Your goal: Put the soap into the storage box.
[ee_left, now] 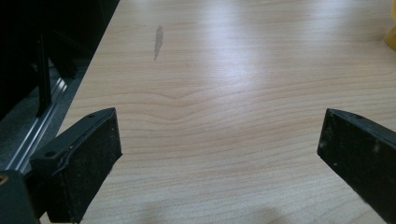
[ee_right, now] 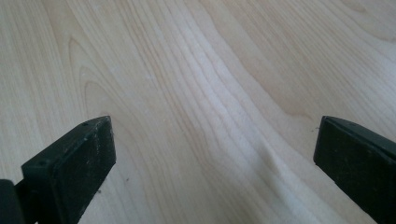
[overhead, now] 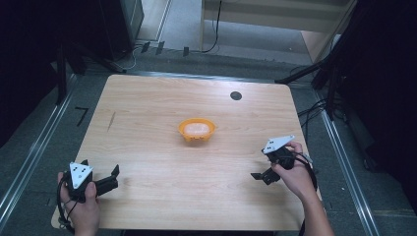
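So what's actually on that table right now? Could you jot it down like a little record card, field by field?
Surface: wooden table with a small dark mark near its left edge
Main item: orange bowl near the table's middle, something pale inside
Other mark: black round spot toward the far edge
Left gripper: hand-held, near left corner, jaws wide apart, holding nothing
Right gripper: hand-held, near right edge, jaws wide apart, holding nothing
Contact with bowl: none, both grippers well away from it
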The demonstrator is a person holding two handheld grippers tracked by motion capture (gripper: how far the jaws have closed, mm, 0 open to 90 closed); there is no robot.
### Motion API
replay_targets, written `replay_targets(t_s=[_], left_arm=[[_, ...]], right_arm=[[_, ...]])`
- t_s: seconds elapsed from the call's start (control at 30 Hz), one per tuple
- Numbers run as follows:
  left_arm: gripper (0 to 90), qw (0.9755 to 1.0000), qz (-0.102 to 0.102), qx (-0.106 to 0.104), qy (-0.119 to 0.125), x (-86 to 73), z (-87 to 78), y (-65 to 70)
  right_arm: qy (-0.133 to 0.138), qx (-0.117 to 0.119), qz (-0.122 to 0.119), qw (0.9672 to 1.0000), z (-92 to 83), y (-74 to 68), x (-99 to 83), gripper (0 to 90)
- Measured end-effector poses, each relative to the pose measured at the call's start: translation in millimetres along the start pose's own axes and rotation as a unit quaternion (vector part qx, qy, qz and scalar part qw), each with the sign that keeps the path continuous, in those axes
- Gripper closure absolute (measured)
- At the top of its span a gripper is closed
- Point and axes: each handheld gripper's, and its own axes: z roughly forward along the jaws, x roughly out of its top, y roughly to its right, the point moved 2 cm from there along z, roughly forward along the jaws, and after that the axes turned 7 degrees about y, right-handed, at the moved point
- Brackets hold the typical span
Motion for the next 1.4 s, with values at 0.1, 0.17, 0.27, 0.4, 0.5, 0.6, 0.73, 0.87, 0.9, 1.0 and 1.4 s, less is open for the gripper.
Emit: replay_targets(t_s=[0.1, 0.17, 0.27, 0.4, 0.5, 0.6, 0.73, 0.87, 0.9, 1.0, 1.4], left_arm=[[0.0, 1.0, -0.001, 0.001, -0.001, 0.0, 0.0, 0.0], [0.0, 1.0, -0.001, 0.001, -0.001, 0.0, 0.0, 0.0], [0.0, 1.0, 0.0, 0.001, -0.001, 0.0, 0.0, 0.1], [0.0, 1.0, 0.0, 0.002, 0.0, 0.0, 0.0, 0.3], [0.0, 1.0, 0.001, 0.001, -0.001, 0.0, -0.2, 0.4], [0.0, 1.0, 0.002, 0.001, -0.002, 0.0, -0.3, 0.5], [0.0, 1.0, 0.003, 0.001, -0.002, 0.1, -0.4, 0.6], [0.0, 1.0, 0.003, 0.001, -0.002, 0.0, -0.4, 1.1], [0.0, 1.0, 0.004, 0.001, -0.002, 0.0, -0.4, 1.1], [0.0, 1.0, 0.004, 0.002, -0.002, -0.1, -0.2, 1.3], [0.0, 0.9999, 0.009, 0.002, -0.004, -0.1, -0.4, 1.9]], right_arm=[[0.009, -0.004, 0.006, 0.9999, -4.7, -5.6, -10.3, 0.0], [0.014, -0.006, 0.005, 0.9999, -7.0, -8.6, -17.4, 0.0], [0.023, -0.013, 0.013, 0.9996, -10.3, -11.2, -26.9, 0.0], [0.029, -0.019, 0.022, 0.9992, -13.9, -12.3, -41.1, 0.0], [0.036, -0.024, 0.032, 0.9985, -18.5, -12.5, -49.8, 0.0], [0.046, -0.032, 0.037, 0.9977, -22.9, -12.5, -57.3, 0.0], [0.056, -0.041, 0.051, 0.9963, -29.7, -11.8, -69.3, 0.0], [0.065, -0.052, 0.064, 0.9944, -36.7, -10.7, -83.3, 0.0], [0.067, -0.055, 0.065, 0.9941, -38.1, -10.4, -86.8, 0.0], [0.069, -0.062, 0.074, 0.9929, -42.1, -10.9, -96.5, 0.0], [0.09, -0.082, 0.103, 0.9873, -55.8, -12.6, -124.3, 0.0]])
